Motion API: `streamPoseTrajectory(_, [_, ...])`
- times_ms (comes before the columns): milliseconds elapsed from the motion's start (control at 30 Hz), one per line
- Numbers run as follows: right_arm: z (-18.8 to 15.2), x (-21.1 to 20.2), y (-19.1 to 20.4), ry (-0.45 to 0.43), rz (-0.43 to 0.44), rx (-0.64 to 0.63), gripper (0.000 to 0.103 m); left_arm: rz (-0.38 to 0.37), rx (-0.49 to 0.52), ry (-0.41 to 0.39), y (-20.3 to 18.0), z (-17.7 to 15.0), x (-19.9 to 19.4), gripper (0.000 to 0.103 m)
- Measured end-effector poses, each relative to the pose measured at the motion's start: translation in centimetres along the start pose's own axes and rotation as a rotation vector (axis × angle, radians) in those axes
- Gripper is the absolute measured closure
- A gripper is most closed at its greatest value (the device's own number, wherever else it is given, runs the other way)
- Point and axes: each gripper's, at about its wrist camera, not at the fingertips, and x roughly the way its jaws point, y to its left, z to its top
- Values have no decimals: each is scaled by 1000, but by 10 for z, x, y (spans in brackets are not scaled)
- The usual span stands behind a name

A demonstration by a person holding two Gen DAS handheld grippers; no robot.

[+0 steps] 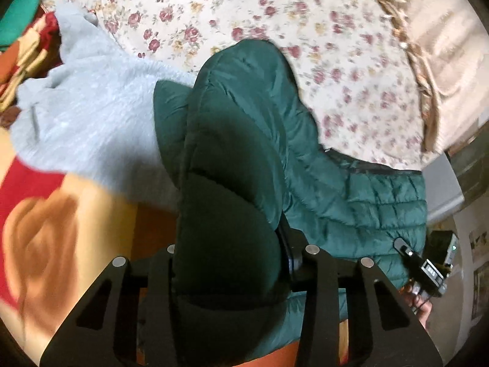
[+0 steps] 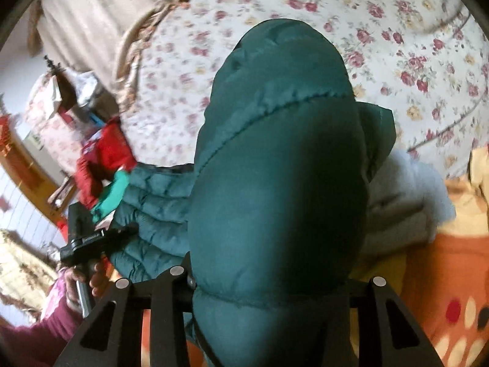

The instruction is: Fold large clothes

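**Jacket held at both ends above the bed, fold not yet laid**

The green quilted jacket (image 1: 232,159) was found bunched in the left gripper (image 1: 229,263), its padded fabric filling the space between the fingers; the jaws stood closed on it. In the right wrist view the same jacket (image 2: 275,165) likewise filled the right gripper (image 2: 269,278), which was also clamped on cloth. Fingertips were hidden by fabric in both views.

From each gripper the garment ran forward and away, over the floral bedspread (image 1: 244,9). Its quilted body trailed sideways from the left gripper towards the other tool (image 1: 428,263), so the long axis lay roughly between the two grippers. Neither appeared nearer to the garment; both were in contact with it.

A pale grey fleece garment (image 1: 91,113) lay beside the jacket, partly under it, on an orange and red patterned blanket (image 1: 45,223).

The coming move would likely require lowering the held edge forward onto the bedspread.

A small panel on the other tool carried characters, too blurred to read. No brand or label on the jacket was legible.
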Motion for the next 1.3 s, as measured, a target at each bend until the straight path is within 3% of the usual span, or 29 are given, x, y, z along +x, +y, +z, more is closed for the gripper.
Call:
streamPoseTrajectory(233, [-74,-22,-3,100,51,89,59,63,37,75,11,-59,-58,63])
streamPoseTrajectory(333, [-88,-9,-8,110,-53,120,35,157,28,58,23,-78,-53,45])
streamPoseTrajectory(367, [-91,-2,-10,123,-108,113,26,175,18,53,27,-80,-50,32])
streamPoseTrajectory(400, [-93,9,-12,144,-158,109,21,212,7,48,32,-82,-43,18])
streamPoseTrajectory(467, [-93,20,-15,156,-182,123,16,243,-9,39,39,-82,-39,5])
streamPoseTrajectory(567, [-89,15,-9,137,-218,113,16,249,-32,47,44,-81,-43,4])
streamPoseTrajectory(967, [-84,-45,19,1,-360,27,15,378,103,-82,14,-89,-82,4])
streamPoseTrajectory(1100, [-81,-62,36,-51,-325,6,15,410,162,-128,-6,-87,-87,4])
streamPoseTrajectory(1300, [-82,-48,74,-49,-297,-91,15,407,184,-137,-19,-87,-78,4])
